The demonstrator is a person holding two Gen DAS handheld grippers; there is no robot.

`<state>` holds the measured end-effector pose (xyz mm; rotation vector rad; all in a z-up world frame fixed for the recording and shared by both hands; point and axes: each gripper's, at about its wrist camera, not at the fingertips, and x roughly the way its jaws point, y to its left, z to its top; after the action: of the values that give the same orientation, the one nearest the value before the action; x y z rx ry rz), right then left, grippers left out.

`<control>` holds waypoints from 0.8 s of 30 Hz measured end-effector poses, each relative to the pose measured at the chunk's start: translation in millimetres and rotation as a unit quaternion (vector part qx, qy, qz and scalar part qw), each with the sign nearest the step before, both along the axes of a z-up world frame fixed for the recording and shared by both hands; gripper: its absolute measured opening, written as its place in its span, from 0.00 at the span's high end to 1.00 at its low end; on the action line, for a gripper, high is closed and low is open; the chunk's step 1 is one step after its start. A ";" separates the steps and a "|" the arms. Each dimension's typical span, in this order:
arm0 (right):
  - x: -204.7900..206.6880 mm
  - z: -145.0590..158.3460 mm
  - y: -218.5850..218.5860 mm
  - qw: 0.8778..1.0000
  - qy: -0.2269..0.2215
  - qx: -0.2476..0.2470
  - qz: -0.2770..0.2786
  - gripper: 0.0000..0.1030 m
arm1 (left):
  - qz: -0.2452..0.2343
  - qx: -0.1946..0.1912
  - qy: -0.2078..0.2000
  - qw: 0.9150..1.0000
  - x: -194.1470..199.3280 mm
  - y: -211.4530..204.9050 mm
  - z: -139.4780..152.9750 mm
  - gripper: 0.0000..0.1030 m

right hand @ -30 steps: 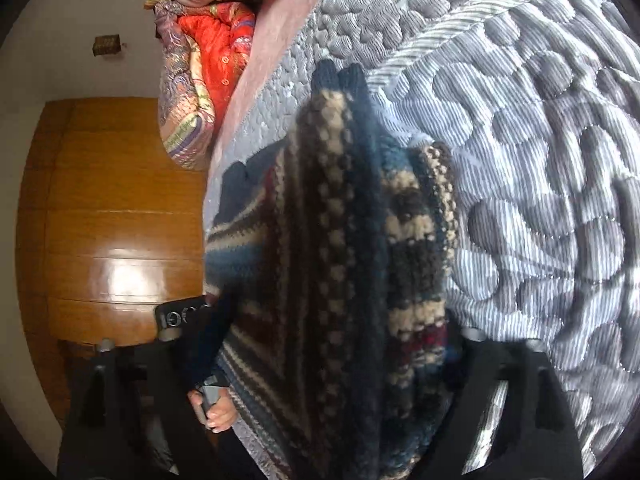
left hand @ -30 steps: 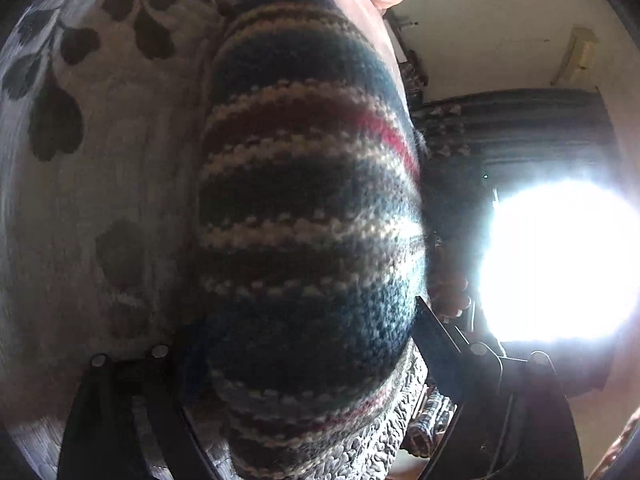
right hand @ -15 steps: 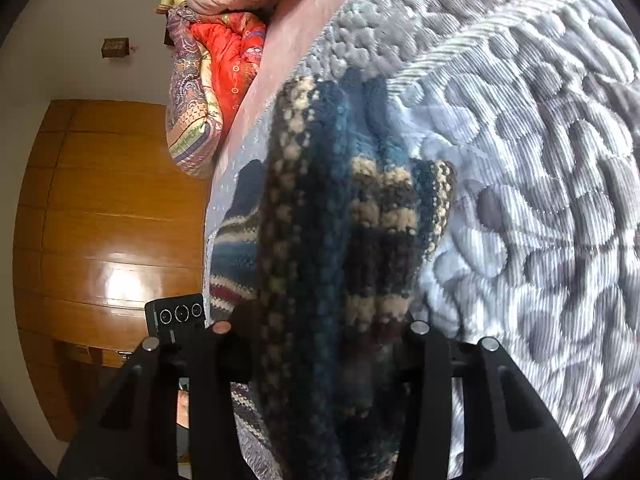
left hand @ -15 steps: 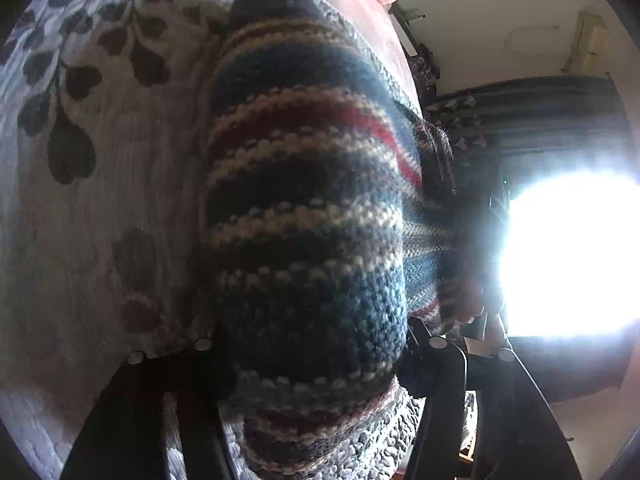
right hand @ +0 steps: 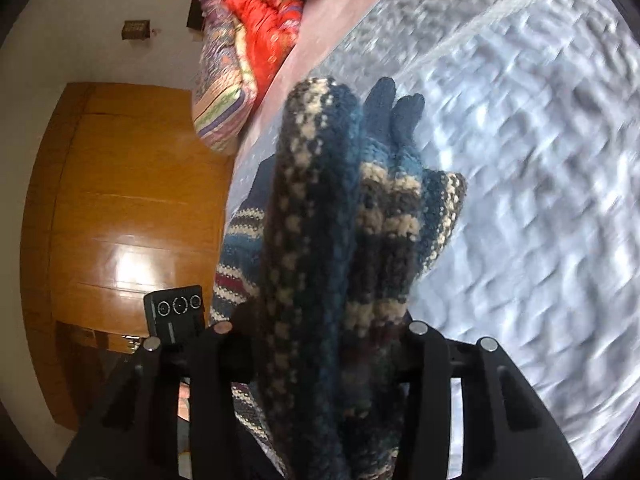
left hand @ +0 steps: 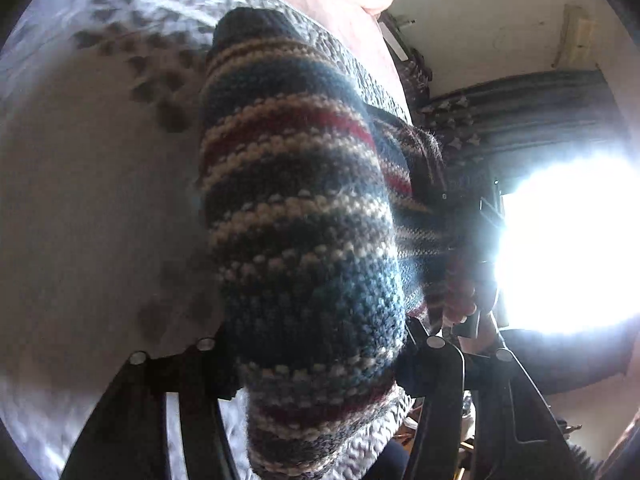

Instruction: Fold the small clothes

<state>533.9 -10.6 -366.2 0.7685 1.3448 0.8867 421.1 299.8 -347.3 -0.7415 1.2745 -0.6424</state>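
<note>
The striped knit gloves (left hand: 304,240) are gripped from both ends and held above the quilted bedspread (left hand: 92,200). In the left wrist view, the left gripper (left hand: 316,356) has both fingers closed against a thick roll of the knit, which fills the gap between them and extends forward along the finger axis. In the right wrist view, the right gripper (right hand: 320,332) is likewise clamped on a bunched stack of the same knit; the dark blue glove fingertips (right hand: 394,116) point away from the camera, in line with the gripper fingers. The long axis of the knit therefore runs forward from each gripper. Neither gripper appears nearer to the work than the other. The bed edge lies close on the left of the right wrist view, bordering a wooden cabinet (right hand: 116,208) and a red patterned quilt (right hand: 248,52). Open bedspread (right hand: 520,160) lies to the right of the knit, which judged from this is the room available for laying it down.
</note>
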 end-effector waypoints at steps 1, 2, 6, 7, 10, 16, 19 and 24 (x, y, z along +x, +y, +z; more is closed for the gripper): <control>-6.1 -0.4 6.0 1.000 0.003 0.002 0.002 0.59 | 0.003 -0.001 0.000 1.000 -3.6 4.4 0.2 0.45; -15.8 -0.8 15.8 1.000 0.005 0.001 0.008 0.59 | 0.006 -0.005 0.001 1.000 -13.3 11.8 -1.5 0.45; -43.6 -5.9 47.2 0.999 0.020 0.004 0.028 0.59 | 0.025 -0.026 0.012 0.999 -49.9 37.3 -15.7 0.45; -50.2 -6.1 51.6 0.999 0.022 0.006 0.030 0.59 | 0.028 -0.032 0.013 0.999 -56.0 40.2 -20.6 0.45; -71.3 -8.2 64.0 0.999 0.023 0.011 0.039 0.59 | 0.033 -0.048 0.012 0.998 -76.5 50.1 -35.3 0.44; -84.9 -32.9 70.5 0.998 0.034 -0.049 0.034 0.37 | 0.052 -0.046 0.046 0.997 -85.2 52.6 -81.3 0.31; -89.0 -9.6 52.1 0.997 0.008 -0.075 0.010 0.22 | 0.064 0.011 0.040 0.997 -87.8 54.4 -61.8 0.21; -105.9 51.3 22.6 0.992 -0.087 -0.096 -0.011 0.58 | 0.087 0.102 -0.110 0.985 -114.8 48.8 26.9 0.22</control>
<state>428.0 12.0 -314.9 0.5445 1.2440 0.7754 306.3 348.7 -320.4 -0.5872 1.0403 -0.4314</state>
